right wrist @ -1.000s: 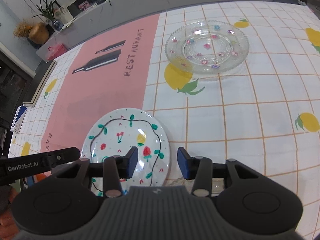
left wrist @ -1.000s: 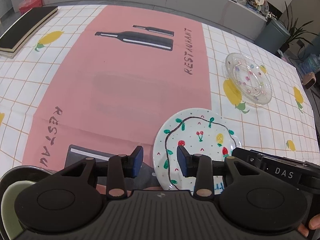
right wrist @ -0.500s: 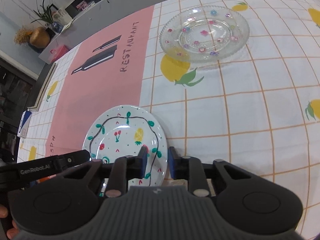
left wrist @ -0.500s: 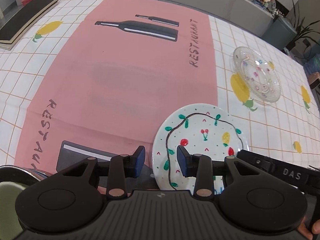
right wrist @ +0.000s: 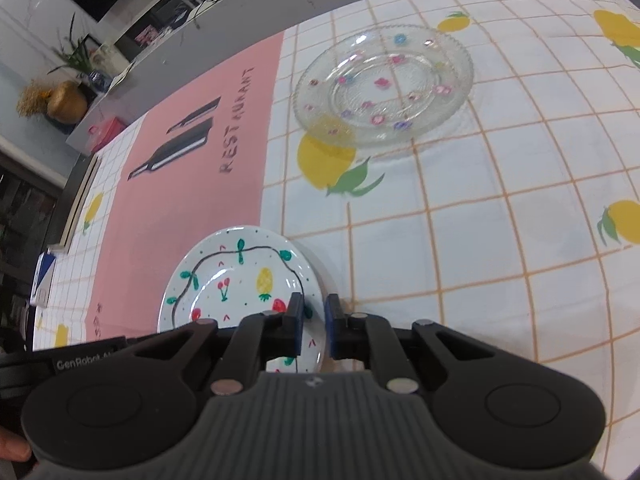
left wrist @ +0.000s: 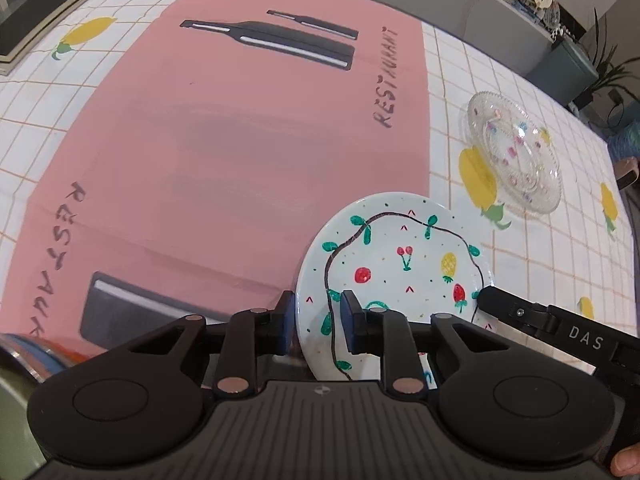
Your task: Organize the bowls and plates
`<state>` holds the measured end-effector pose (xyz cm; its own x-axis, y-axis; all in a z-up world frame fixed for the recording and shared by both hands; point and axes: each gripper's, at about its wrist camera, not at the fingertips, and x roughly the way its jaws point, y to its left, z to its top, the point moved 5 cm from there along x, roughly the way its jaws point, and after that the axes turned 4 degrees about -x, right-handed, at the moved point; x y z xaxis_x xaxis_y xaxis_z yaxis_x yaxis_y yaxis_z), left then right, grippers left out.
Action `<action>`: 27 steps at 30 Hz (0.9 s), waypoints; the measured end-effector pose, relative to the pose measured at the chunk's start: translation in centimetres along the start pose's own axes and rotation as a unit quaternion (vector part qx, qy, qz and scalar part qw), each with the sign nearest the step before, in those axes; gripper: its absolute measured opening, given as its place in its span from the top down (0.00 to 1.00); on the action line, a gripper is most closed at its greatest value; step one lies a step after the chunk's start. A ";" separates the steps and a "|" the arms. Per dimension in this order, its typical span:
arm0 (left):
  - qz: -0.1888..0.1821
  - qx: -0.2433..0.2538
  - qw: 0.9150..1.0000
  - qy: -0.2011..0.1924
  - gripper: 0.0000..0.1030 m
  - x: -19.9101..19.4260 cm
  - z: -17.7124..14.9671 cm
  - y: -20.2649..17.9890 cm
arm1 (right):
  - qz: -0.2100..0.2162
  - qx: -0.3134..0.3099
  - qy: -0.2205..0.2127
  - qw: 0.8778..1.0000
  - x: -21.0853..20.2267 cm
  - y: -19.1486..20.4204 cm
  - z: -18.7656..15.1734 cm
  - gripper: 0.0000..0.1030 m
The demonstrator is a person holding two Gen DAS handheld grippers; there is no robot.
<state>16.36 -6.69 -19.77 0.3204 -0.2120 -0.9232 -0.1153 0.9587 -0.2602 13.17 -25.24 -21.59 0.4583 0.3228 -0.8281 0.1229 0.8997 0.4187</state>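
- Left tongs (left wrist: 316, 322): closing across the painted plate's (left wrist: 404, 268) left rim, pads not yet pressing
- Painted plate: on the desk (left wrist: 540, 264) at the pink mat's (left wrist: 224, 152) edge; stiff glazed ceramic, likely slippery and chip-prone, best taken by opposite rims
- Right tongs (right wrist: 313, 326): clamped on its right rim
- Glass plate (right wrist: 384, 88): well apart, fragile

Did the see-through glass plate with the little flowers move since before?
Cannot tell for sure, but it looks unmoved: the clear glass plate with flowers overlaps the same printed yellow lemon on the tablecloth, as it did earlier. Only the camera shifted.
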 end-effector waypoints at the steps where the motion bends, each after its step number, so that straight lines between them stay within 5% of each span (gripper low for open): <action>1: -0.001 0.001 1.000 -0.002 0.74 0.1 0.1 -0.2 | 0.000 0.003 0.000 1.000 0.0 -0.2 0.2 0.91; 13: 0.002 0.006 1.000 -0.025 0.69 0.1 -0.2 -0.3 | 0.023 0.005 -0.004 1.000 -0.6 -0.5 -0.9 0.85; 27: -0.014 -0.002 0.998 -0.055 0.81 -1.3 0.7 -0.6 | 0.031 0.050 -0.021 0.998 -1.5 -1.0 -0.2 0.93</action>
<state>16.64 -6.88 -18.21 0.4247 -0.2166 -0.8791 -0.1082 0.9519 -0.2868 12.20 -26.60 -20.88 0.5033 0.3631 -0.7841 0.1796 0.8437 0.5060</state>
